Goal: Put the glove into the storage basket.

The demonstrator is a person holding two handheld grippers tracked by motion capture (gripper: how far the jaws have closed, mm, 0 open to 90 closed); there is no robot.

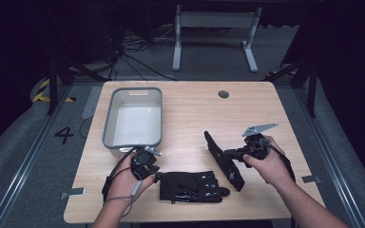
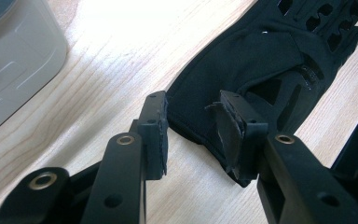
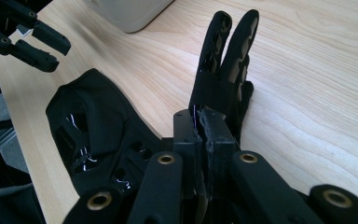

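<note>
Gloves: one [image 1: 223,159] right of centre, clamped by its edge in the right gripper [image 1: 229,154]; the other [image 1: 192,186] lies lower centre, left gripper [image 2: 193,126] unclenched over its cuff. Thin pinch, fabric might slip free.

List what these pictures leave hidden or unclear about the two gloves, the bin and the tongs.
- Held glove: in the right gripper view the shut right tongs cover its cuff.
- Flat glove: the left gripper view's top edge cuts off its fingers; whether the left tongs touch its cuff cannot be told.
- Bin: both gripper views cut it down to a corner.
- Left tongs: in the high view, the hand hides the jaws.
</note>
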